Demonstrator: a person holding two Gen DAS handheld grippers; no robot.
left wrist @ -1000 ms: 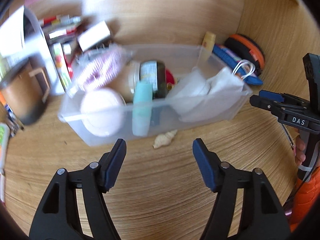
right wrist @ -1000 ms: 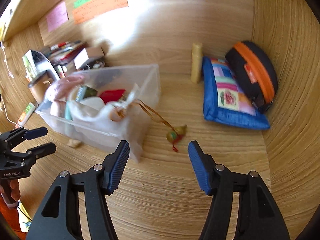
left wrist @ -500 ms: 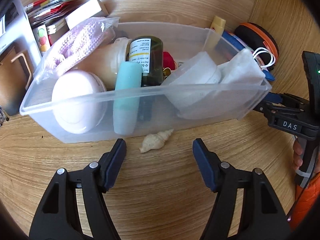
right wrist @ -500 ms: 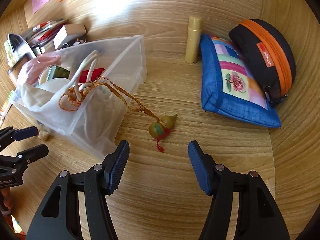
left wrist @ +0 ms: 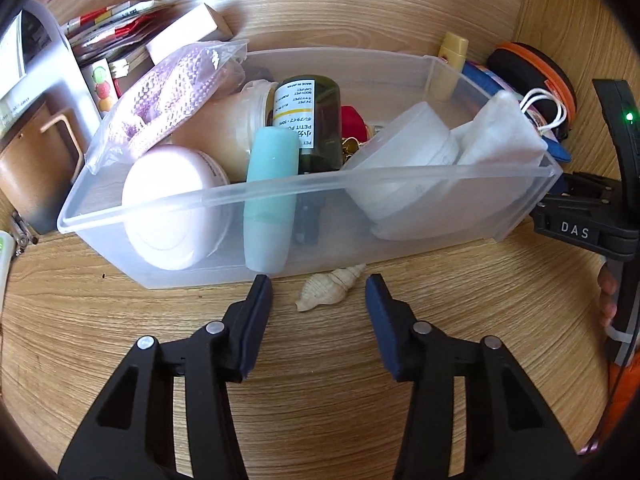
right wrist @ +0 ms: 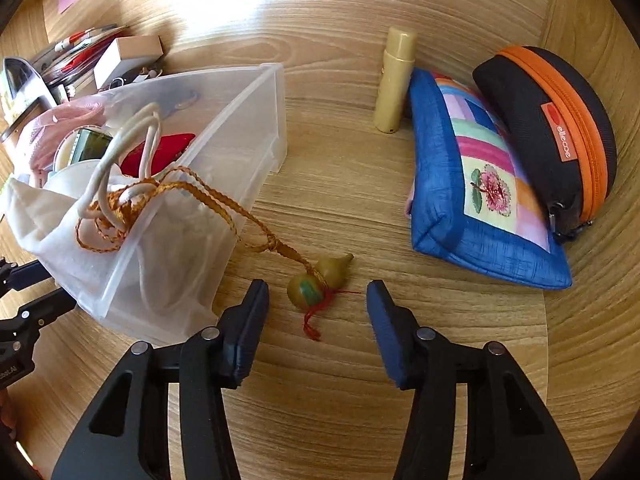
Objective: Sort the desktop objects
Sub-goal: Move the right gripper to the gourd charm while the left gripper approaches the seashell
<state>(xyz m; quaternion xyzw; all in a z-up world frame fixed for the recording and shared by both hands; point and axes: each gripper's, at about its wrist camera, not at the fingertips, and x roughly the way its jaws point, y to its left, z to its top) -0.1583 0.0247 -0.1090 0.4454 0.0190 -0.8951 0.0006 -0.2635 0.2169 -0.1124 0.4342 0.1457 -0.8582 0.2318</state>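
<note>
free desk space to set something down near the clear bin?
Bare wood between the clear plastic bin and the blue patchwork pouch, behind the gourd charm, up to the yellow tube. Also the near desk strip behind the seashell. Crowded: the bin itself is packed, and booklets and a white box pile up behind its left end.

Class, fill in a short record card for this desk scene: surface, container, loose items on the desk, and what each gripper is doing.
surface: wooden desk
container: clear plastic bin, crowded with jars, bottles and pouches
loose item near left gripper: seashell, on the desk just in front of the bin
loose item near right gripper: gourd charm, on the desk, its braided cord running up into the bin
left gripper: open, fingers either side of the seashell
right gripper: open, fingers either side of the gourd charm
beside the bin: blue patchwork pouch, black and orange case
</note>
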